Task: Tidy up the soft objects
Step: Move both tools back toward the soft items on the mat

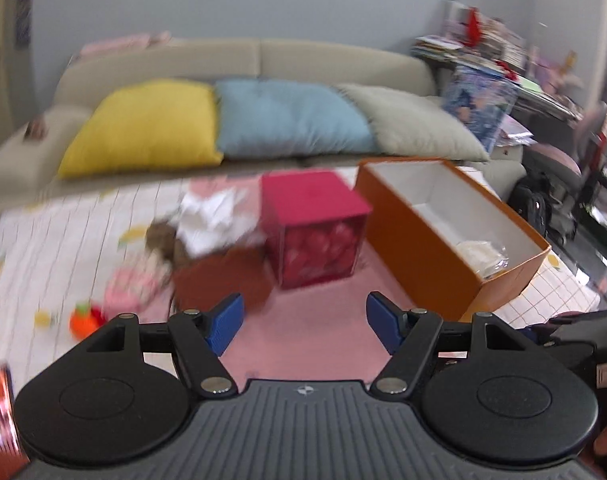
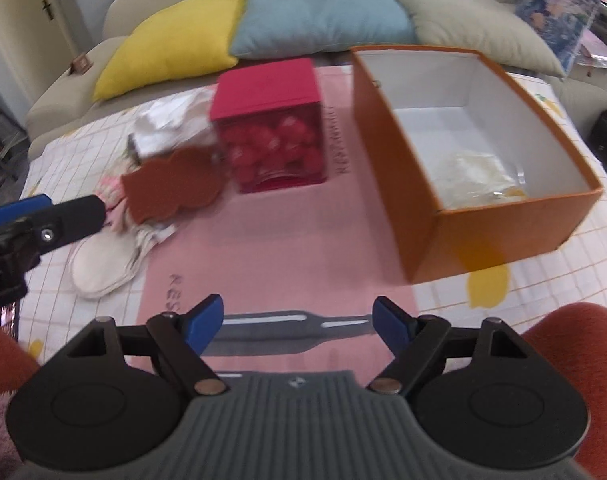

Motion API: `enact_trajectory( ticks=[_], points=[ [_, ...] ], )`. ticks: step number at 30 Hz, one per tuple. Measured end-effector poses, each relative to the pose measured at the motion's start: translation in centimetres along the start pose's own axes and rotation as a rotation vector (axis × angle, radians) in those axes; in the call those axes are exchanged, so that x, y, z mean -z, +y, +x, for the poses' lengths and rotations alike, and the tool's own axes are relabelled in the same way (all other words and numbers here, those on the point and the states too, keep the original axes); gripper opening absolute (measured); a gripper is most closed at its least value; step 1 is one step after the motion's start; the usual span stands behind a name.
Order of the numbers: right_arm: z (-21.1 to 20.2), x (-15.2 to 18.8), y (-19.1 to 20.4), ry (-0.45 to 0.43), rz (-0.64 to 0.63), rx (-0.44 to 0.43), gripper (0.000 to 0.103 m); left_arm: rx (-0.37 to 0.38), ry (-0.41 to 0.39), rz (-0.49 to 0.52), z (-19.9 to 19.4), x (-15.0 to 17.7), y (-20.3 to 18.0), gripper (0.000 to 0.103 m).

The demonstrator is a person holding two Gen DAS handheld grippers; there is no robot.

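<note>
Matt orange cardboard box (image 2: 499,216) ahead-right of right gripper (image 2: 299,322), smooth white inside, crinkly clear plastic bag (image 2: 477,178) within. Glossy see-through red cube (image 2: 277,148) straight ahead, matt lid. Smooth pink mat (image 2: 271,240) beneath. Ahead-left, felt-like brown piece (image 2: 169,184), soft white cloth (image 2: 103,262). Ribbed blue rubbery pads (image 2: 205,322), matt black plastic arms, metal pins.

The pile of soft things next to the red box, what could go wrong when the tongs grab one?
The soft pile is tangled, so the open left tongs might lift several pieces together. It touches the red box, which might get bumped. The orange box already holds a crinkly bag that could get squashed.
</note>
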State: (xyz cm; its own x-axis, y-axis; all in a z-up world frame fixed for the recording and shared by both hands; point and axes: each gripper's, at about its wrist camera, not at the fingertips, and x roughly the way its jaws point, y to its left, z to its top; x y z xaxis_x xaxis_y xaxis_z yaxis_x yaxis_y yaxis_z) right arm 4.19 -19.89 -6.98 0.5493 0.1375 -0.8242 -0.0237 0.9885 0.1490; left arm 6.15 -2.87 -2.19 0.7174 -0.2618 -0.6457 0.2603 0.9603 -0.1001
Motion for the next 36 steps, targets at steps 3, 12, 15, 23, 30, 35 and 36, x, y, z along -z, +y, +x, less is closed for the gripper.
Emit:
enact_trajectory(
  ticks=[3, 12, 15, 23, 30, 35, 36],
  points=[
    [0.5, 0.2, 1.5, 0.014, -0.04, -0.03, 0.08, -0.032, 0.032, -0.029, 0.2, 1.1, 2.1, 0.081],
    [2.9, -0.9, 5.4, -0.007, -0.145, -0.058, 0.078, -0.127, 0.09, -0.204, 1.6, 2.6, 8.4, 0.083],
    [4.2, -1.8, 6.1, 0.001, -0.146, -0.065, 0.077, -0.193, 0.151, -0.21, 3.3, 2.6, 10.3, 0.086],
    [9.2, -4.2, 9.7, 0.035, -0.198, -0.117, 0.052, -0.324, 0.283, -0.35, 7.8, 3.7, 17.3, 0.086],
    [14.0, -6.0, 13.9, 0.071, -0.238, -0.205, 0.037, -0.291, 0.295, -0.362, 10.6, 4.9, 18.8, 0.086],
    [16.6, -6.3, 15.4, 0.118, -0.275, -0.225, 0.017, -0.291, 0.31, -0.278, 11.9, 5.1, 17.9, 0.086],
    [17.0, -6.3, 15.5, 0.127, -0.279, -0.216, 0.017, -0.291, 0.322, -0.271, 12.2, 5.3, 17.8, 0.082]
  ],
)
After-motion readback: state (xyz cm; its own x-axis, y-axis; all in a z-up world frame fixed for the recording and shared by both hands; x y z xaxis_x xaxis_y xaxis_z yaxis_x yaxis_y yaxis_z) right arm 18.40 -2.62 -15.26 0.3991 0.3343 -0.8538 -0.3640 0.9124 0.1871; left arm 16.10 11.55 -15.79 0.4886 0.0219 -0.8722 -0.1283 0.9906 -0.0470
